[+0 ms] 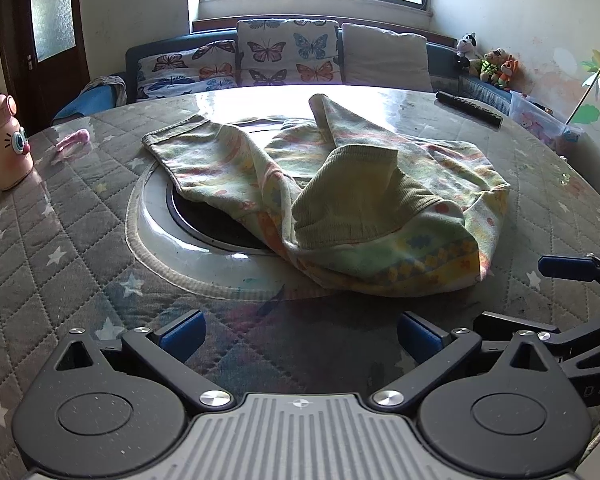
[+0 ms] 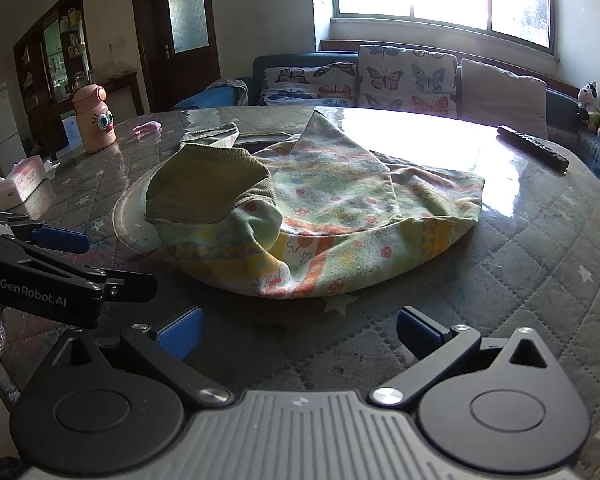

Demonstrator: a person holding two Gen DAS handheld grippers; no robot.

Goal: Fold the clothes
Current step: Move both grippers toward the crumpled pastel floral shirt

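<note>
A crumpled pair of child's trousers point(image 1: 340, 200) with a pastel print and an olive ribbed waistband lies in a heap on the round table point(image 1: 60, 240); it also shows in the right wrist view point(image 2: 332, 216). My left gripper point(image 1: 300, 334) is open and empty, just short of the heap's near edge. My right gripper point(image 2: 300, 334) is open and empty too, close to the near edge of the heap. The right gripper's fingers point(image 1: 568, 268) show at the right edge of the left wrist view. The left gripper's fingers point(image 2: 60, 238) show at the left of the right wrist view.
A pink bottle with eyes point(image 1: 4, 144) and a small pink item point(image 1: 74, 138) sit at the table's left. A tissue pack point(image 2: 20, 182) lies further left. A black remote point(image 1: 470, 108) lies at the far right. A sofa with butterfly cushions point(image 1: 284, 54) stands behind.
</note>
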